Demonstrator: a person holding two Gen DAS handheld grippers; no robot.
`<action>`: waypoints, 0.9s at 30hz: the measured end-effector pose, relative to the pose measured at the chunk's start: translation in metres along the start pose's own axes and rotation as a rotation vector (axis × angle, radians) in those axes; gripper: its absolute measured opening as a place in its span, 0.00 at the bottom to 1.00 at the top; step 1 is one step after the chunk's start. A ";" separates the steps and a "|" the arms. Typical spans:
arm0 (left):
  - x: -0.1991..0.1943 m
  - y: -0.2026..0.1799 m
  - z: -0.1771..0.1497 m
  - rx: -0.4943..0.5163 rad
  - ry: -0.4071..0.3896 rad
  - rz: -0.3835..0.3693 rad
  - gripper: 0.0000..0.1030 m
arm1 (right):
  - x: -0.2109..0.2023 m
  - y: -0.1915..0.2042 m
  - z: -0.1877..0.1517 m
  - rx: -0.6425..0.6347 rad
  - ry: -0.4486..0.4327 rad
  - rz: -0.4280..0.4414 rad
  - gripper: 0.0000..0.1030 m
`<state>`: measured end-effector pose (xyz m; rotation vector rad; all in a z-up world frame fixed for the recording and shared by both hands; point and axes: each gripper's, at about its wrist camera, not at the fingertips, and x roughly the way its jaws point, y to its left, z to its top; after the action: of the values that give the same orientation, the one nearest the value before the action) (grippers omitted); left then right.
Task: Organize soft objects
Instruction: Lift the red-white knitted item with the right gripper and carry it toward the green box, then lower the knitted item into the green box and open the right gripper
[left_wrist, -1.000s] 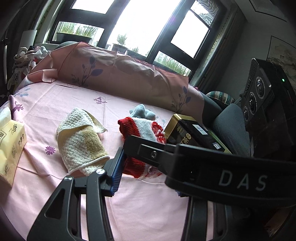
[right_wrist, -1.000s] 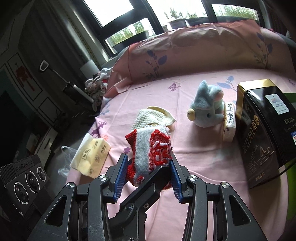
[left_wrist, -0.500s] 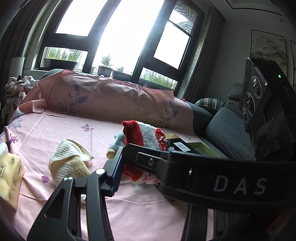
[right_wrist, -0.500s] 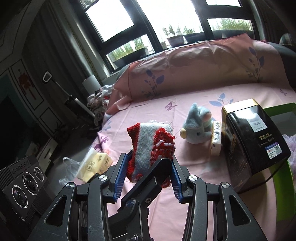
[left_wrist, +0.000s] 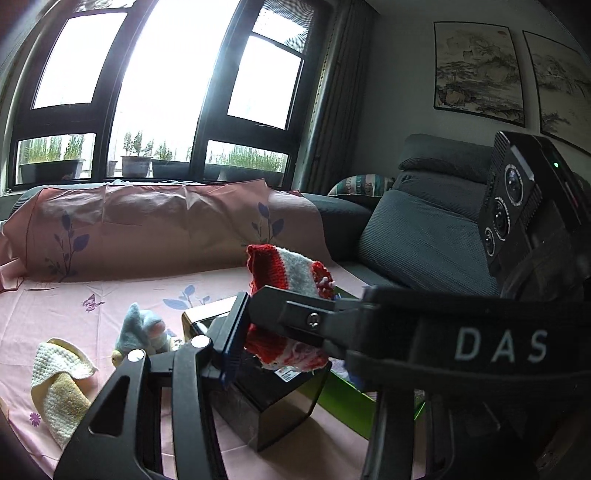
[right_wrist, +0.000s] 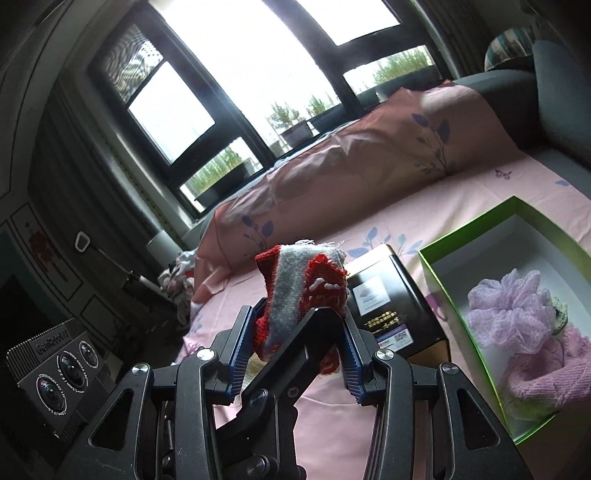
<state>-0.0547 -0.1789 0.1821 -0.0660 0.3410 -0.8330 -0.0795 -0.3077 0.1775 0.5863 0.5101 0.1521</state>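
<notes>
A red, grey and white knitted piece (left_wrist: 286, 267) (right_wrist: 303, 291) is held up in the air above the pink sheet. My right gripper (right_wrist: 295, 349) is shut on it, both blue pads pressing its sides. My left gripper (left_wrist: 280, 332) grips the same piece from the other side; only its left blue pad (left_wrist: 236, 332) shows, the other finger is hidden behind the right gripper's body. To the right lies an open green box (right_wrist: 509, 206) holding a lilac mesh pouf (right_wrist: 517, 314) and a pink knitted item (right_wrist: 546, 376). A blue plush toy (left_wrist: 142, 330) and a cream knitted cloth (left_wrist: 59, 384) lie on the sheet.
A black and gold tin (right_wrist: 384, 306) (left_wrist: 266, 406) lies on the sheet just under the held piece, beside the green box (left_wrist: 340, 398). A pink-covered backrest (left_wrist: 147, 229) runs behind, and a grey sofa cushion (left_wrist: 417, 236) is at the right. Windows with plant pots fill the back.
Both grippers have risen and swung right together with the knitted piece, away from the cream cloth. The tin now lies beneath them and the green box has come into view.
</notes>
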 end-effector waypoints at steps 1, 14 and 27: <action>0.006 -0.006 0.001 0.003 0.008 -0.019 0.42 | -0.005 -0.009 0.002 0.025 -0.009 0.003 0.46; 0.082 -0.066 0.003 0.094 0.122 -0.149 0.43 | -0.041 -0.102 0.017 0.277 -0.138 -0.033 0.46; 0.127 -0.099 -0.023 0.127 0.264 -0.191 0.57 | -0.058 -0.166 0.005 0.519 -0.185 -0.138 0.46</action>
<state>-0.0534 -0.3374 0.1450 0.1331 0.5349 -1.0541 -0.1280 -0.4635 0.1112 1.0578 0.4071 -0.1719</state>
